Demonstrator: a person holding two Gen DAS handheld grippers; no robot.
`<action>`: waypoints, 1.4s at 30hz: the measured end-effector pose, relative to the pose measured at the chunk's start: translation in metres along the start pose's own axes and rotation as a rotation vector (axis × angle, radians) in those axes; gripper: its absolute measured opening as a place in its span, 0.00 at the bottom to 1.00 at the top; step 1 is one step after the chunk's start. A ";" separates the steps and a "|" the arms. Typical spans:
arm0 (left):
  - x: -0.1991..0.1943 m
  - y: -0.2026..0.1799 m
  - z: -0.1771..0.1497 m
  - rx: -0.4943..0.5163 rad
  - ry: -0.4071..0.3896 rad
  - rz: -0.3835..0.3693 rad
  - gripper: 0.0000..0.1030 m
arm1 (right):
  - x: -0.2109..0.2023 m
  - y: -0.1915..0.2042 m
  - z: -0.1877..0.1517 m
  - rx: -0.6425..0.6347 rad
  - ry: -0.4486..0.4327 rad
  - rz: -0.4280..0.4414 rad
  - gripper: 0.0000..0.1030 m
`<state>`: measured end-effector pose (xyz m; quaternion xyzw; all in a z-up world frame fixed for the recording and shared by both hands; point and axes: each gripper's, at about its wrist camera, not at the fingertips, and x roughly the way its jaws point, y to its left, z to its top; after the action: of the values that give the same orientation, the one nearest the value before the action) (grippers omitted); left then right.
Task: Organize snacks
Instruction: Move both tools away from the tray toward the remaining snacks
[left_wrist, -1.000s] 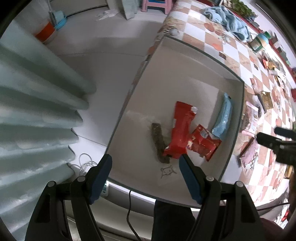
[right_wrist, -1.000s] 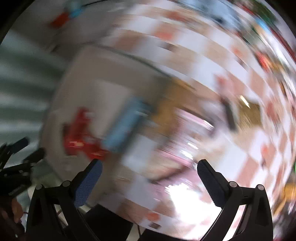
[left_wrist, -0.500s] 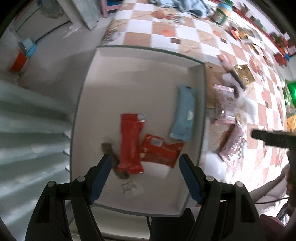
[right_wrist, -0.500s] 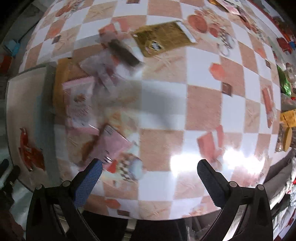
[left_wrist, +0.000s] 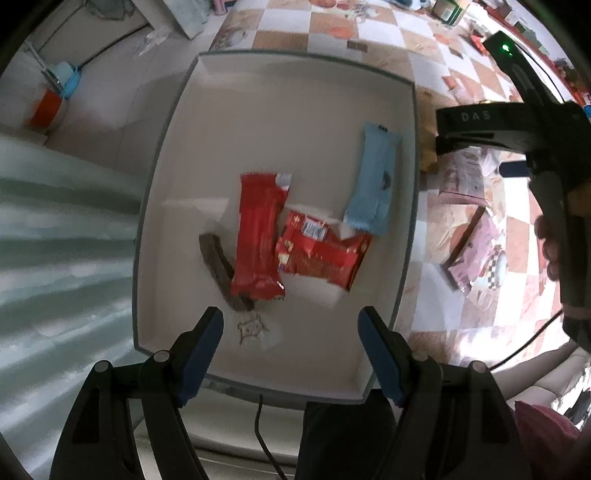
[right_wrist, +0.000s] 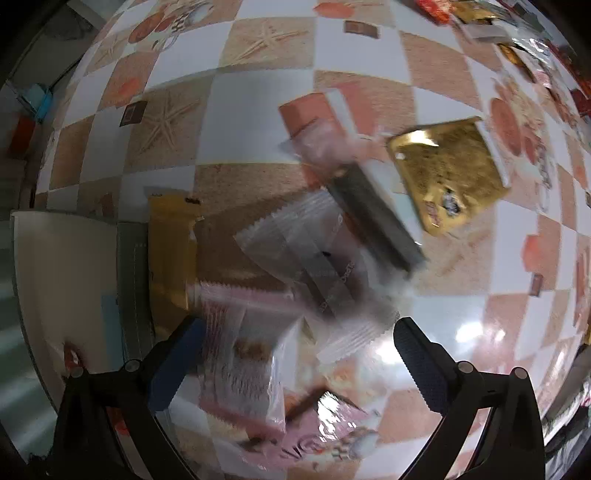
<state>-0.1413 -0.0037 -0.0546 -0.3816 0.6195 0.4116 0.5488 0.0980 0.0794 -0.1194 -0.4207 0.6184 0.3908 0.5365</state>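
Observation:
A white tray (left_wrist: 177, 122) holds a long red bar (left_wrist: 258, 232), a red packet (left_wrist: 325, 254), a light blue bar (left_wrist: 375, 181) and a dark brown bar (left_wrist: 218, 266). My left gripper (left_wrist: 290, 328) is open and empty above the tray's near end. My right gripper (right_wrist: 295, 339) is open and empty above a pile of loose snacks on the checkered cloth: a clear wrapped snack (right_wrist: 314, 258), a pink striped packet (right_wrist: 240, 354), a yellow bar (right_wrist: 171, 243), a dark bar (right_wrist: 373, 221) and a gold packet (right_wrist: 447, 177). The right gripper's body shows in the left wrist view (left_wrist: 517, 122).
The tray's edge (right_wrist: 129, 280) shows at the left of the right wrist view. More snacks lie along the table's far edge (right_wrist: 517, 37). A pink patterned packet (left_wrist: 480, 254) lies right of the tray. A floor with an orange and blue bucket (left_wrist: 48, 107) lies beyond the table.
The left gripper has swung over the tray. The right gripper has moved from the open cloth to above the snack pile beside the tray. Both stay open.

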 end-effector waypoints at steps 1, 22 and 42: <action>0.002 0.000 0.000 -0.001 0.007 0.002 0.76 | -0.002 0.000 0.000 -0.010 -0.022 -0.003 1.00; 0.000 -0.033 0.017 0.065 0.012 -0.009 0.76 | -0.040 -0.035 0.001 0.015 -0.129 0.092 1.00; 0.007 -0.039 0.012 0.088 0.025 -0.022 0.76 | -0.034 -0.086 -0.036 0.058 -0.059 0.011 1.00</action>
<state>-0.1015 -0.0076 -0.0655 -0.3688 0.6396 0.3731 0.5619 0.1696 0.0201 -0.0838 -0.3900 0.6156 0.3881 0.5642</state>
